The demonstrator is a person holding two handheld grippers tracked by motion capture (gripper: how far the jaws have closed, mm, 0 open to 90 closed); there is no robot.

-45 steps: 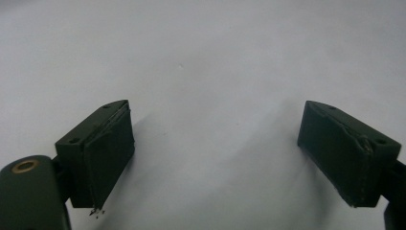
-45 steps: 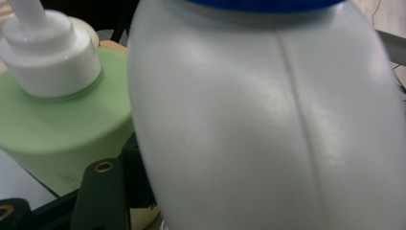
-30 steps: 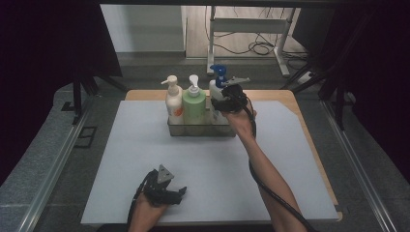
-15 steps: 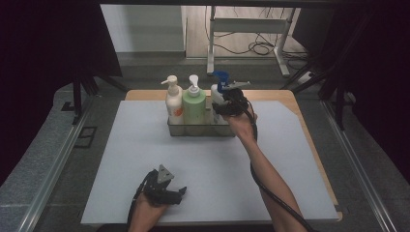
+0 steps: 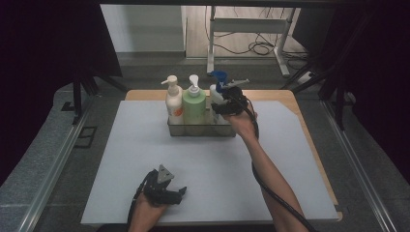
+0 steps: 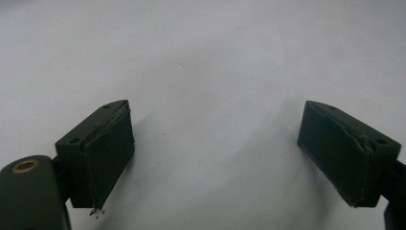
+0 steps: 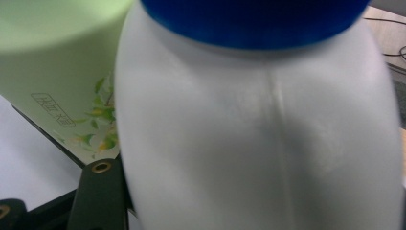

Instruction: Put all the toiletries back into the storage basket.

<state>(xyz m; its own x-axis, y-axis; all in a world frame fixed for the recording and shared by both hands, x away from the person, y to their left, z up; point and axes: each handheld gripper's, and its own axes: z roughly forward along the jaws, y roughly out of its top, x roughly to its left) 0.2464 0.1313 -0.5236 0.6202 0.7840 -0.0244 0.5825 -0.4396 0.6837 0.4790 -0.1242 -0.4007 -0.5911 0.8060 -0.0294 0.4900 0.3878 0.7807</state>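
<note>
A white bottle with a blue cap (image 5: 216, 95) stands at the right end of a clear tray (image 5: 193, 129) at the back of the white mat. My right gripper (image 5: 220, 107) reaches in from the right and is shut on this bottle's body. In the right gripper view the white bottle (image 7: 258, 143) is very close and presses against one black finger (image 7: 100, 191); the other finger is hidden behind it. My left gripper (image 5: 177, 194) rests on the mat near the front edge. Its jaws (image 6: 215, 153) stand wide open over bare mat, with nothing between them.
A green pump bottle (image 5: 194, 106) (image 7: 52, 72) stands in the middle of the tray, touching the white bottle's side, and a white pump bottle with an orange label (image 5: 173, 104) at its left end. The mat (image 5: 145, 159) lies on a wooden table with metal rails either side.
</note>
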